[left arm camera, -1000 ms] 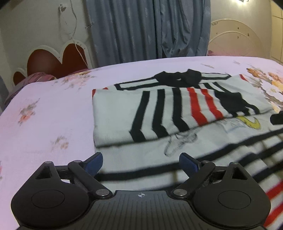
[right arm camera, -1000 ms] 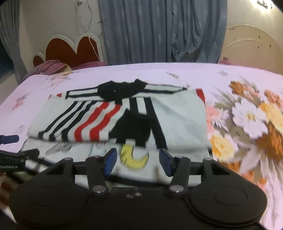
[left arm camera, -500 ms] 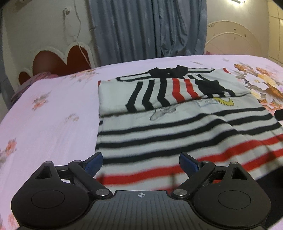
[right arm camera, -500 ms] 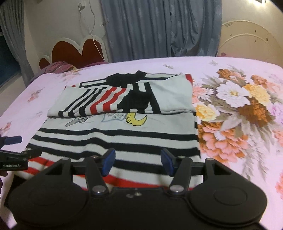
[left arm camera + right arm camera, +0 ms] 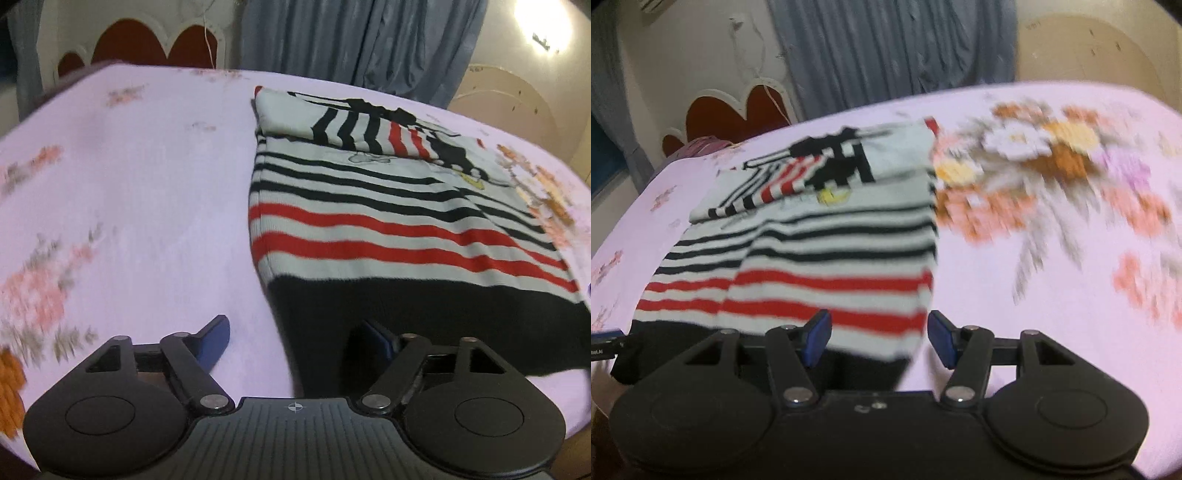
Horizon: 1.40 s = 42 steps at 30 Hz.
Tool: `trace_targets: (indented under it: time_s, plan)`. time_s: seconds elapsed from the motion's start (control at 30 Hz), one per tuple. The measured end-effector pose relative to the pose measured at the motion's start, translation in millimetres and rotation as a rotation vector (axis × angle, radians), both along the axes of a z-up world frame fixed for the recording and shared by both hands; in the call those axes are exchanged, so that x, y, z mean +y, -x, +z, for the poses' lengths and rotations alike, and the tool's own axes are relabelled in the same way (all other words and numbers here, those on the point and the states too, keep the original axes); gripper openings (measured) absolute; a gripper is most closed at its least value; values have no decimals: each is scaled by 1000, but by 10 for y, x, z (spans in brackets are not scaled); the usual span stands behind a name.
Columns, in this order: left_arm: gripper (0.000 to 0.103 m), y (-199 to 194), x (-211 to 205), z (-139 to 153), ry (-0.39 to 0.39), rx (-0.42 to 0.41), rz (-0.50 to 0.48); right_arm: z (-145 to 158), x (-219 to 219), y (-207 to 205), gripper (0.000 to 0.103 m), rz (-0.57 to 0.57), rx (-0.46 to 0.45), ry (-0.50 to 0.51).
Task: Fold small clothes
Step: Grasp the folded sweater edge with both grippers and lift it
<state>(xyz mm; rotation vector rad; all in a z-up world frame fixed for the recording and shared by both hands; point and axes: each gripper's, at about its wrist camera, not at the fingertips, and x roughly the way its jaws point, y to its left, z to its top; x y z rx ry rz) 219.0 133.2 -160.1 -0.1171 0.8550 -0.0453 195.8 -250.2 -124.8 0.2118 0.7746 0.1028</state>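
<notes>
my left tongs (image 5: pixel 295 341) hung over the near left corner of the sweater (image 5: pixel 369 229), its jaws closing but still apart. the left pad (image 5: pixel 214 341) sat above bare bedsheet (image 5: pixel 129 221), and the right pad (image 5: pixel 380 341) sat over the black hem (image 5: pixel 424 325). the hem's corner lay between them, and i could not see either pad pressing on it.

my right tongs (image 5: pixel 878 338) stood spread over the near right corner of the same sweater (image 5: pixel 827 258). the striped edge and a bit of black hem (image 5: pixel 871 369) lay between the blue pads, with the right pad (image 5: pixel 940 338) just off the cloth's side edge over the sheet (image 5: pixel 1052 314). nothing was pinched there either.

the sweater lay flat on the bed, white with black stripes higher up, red stripes lower down, and the black band nearest me. its far part was folded over, with sleeves showing black and red stripes across the top. a small yellow print (image 5: pixel 833 195) peeked from under that fold. orange and pink flowers (image 5: pixel 1034 166) were printed on the sheet to the right of the sweater. a grey-blue curtain (image 5: pixel 358 40) and a red headboard (image 5: pixel 147 44) stood beyond the bed. the right view was blurred.
</notes>
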Motion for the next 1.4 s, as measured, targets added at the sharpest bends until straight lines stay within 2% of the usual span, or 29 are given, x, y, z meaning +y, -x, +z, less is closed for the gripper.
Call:
trace_targets:
  time_s: [0.2,0.37,0.47,0.63,0.7,0.77,0.9,0.97,1.0,1.03,1.07,1.17,1.2,1.27,1.3,1.33,1.4]
  plan:
    - [70,-11,139,-85,192,22,5,-197,-153,53,55,-29,54,-145]
    - [70,-252,320,-187,349,17,23,-333,-390,-126,52,-123,52,-293]
    - [70,-440,358,-217,411,29,2,-358,-422,-270,56,-105,70,-339]
    - [69,-623,302,-228,414,48,-95,-373,-401,-323,55,-33,120,-399]
    - [52,-564,289,-227,407,60,-117,-387,-346,-257,48,6,131,-408]
    - [47,-455,297,-261,445,76,-116,-411,-302,-183,39,27,143,-431]
    - [47,-336,363,-323,507,50,-72,-454,-265,-128,36,40,144,-478]
    - [46,-387,360,-347,530,45,-46,-456,-269,-173,24,29,151,-477]
    - [9,-404,327,-331,509,34,-47,-445,-263,-196,8,32,154,-459]
    - [6,-400,306,-315,478,28,-39,-425,-255,-213,5,39,151,-436]
    - [6,-377,325,-295,493,14,-27,-388,-266,-207,5,43,138,-427]
    - [6,-194,403,-157,536,-104,-10,-182,-328,-89,5,63,61,-432]
    - [6,-161,414,-149,522,-109,-2,-122,-350,-40,5,72,36,-431]
    - [6,-198,396,-240,469,-53,16,-106,-388,17,5,77,9,-427]
    - [6,-244,360,-324,434,-5,30,-167,-406,-1,5,74,30,-418]
    - [6,-259,337,-376,436,5,41,-266,-412,-49,5,63,74,-406]
    - [6,-252,339,-359,482,-6,70,-425,-399,-136,5,43,142,-393]
